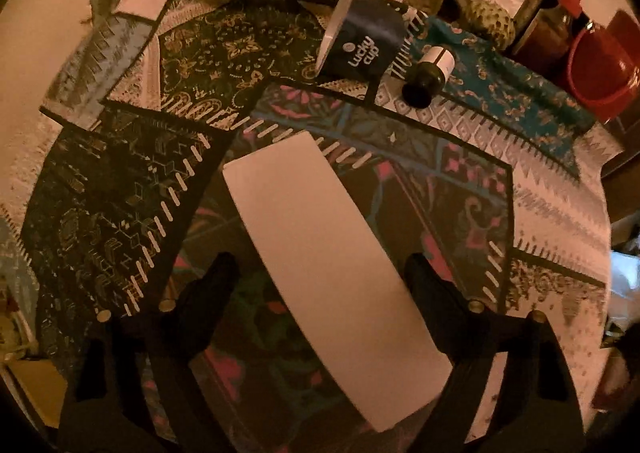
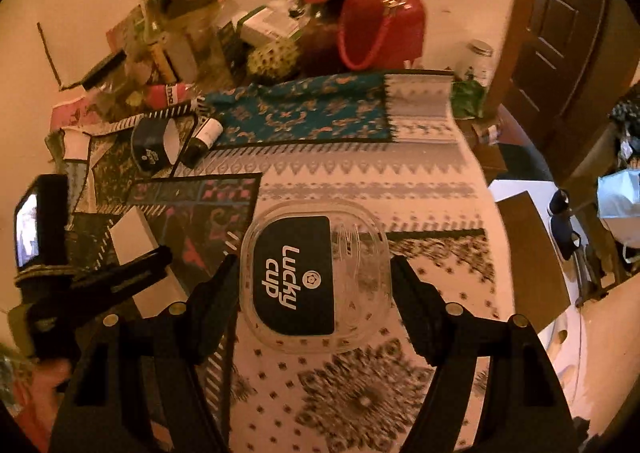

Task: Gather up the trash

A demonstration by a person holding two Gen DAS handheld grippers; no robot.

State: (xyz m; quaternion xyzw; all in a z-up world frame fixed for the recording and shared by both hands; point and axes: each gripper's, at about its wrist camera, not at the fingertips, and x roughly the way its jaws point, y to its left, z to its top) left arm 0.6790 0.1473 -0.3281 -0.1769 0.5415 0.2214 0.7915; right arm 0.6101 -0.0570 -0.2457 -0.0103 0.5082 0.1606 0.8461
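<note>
A white rectangular box (image 1: 332,277) lies flat on the patterned tablecloth, between the open fingers of my left gripper (image 1: 320,265), which hovers over it. Beyond it a dark "Lucky cup" paper cup (image 1: 360,41) lies on its side next to a small dark bottle (image 1: 426,77). In the right wrist view a clear plastic lid with a dark "Lucky cup" label (image 2: 312,277) lies flat between the open fingers of my right gripper (image 2: 314,267). The left gripper (image 2: 100,285) shows at the left there, over the white box (image 2: 132,237). The cup (image 2: 154,145) and bottle (image 2: 202,143) lie further back.
The back of the table is crowded: a red jug (image 2: 384,9), jars, bottles, a pink tube (image 2: 168,93) and a spiky fruit (image 2: 274,59). The table's right edge (image 2: 480,173) drops to the floor with cardboard (image 2: 532,253) and a door (image 2: 560,13) beyond.
</note>
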